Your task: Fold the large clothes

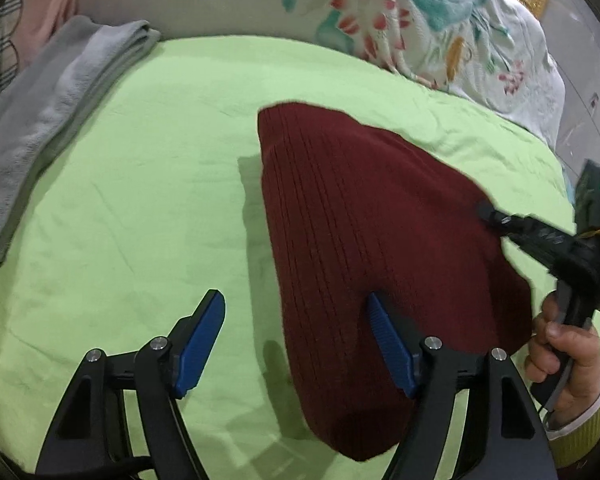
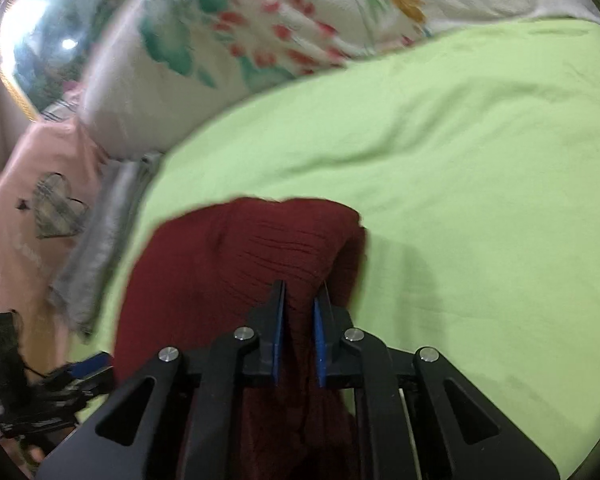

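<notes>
A dark red ribbed knit garment [image 1: 380, 240] lies folded on the green bed sheet [image 1: 140, 180]. My left gripper [image 1: 295, 298] hovers over its near left edge, open wide, and its blue pads [image 1: 204, 332] press on nothing. The right pad is over the knit and the left pad over bare sheet. In the right wrist view my right gripper [image 2: 301, 288] is shut on a bunched fold of the red garment [image 2: 228, 256], with fabric filling the narrow gap between its pads. The left wrist view shows that right gripper [image 1: 486, 212] at the garment's right edge, held by a hand [image 1: 560, 360].
A folded grey blanket [image 1: 52, 120] lies along the sheet's left side. A floral quilt [image 1: 420, 20] is piled at the back. A pink pillow with a checked heart [image 2: 40, 208] sits beyond the grey blanket. The green sheet [image 2: 480, 200] stretches to the right of the garment.
</notes>
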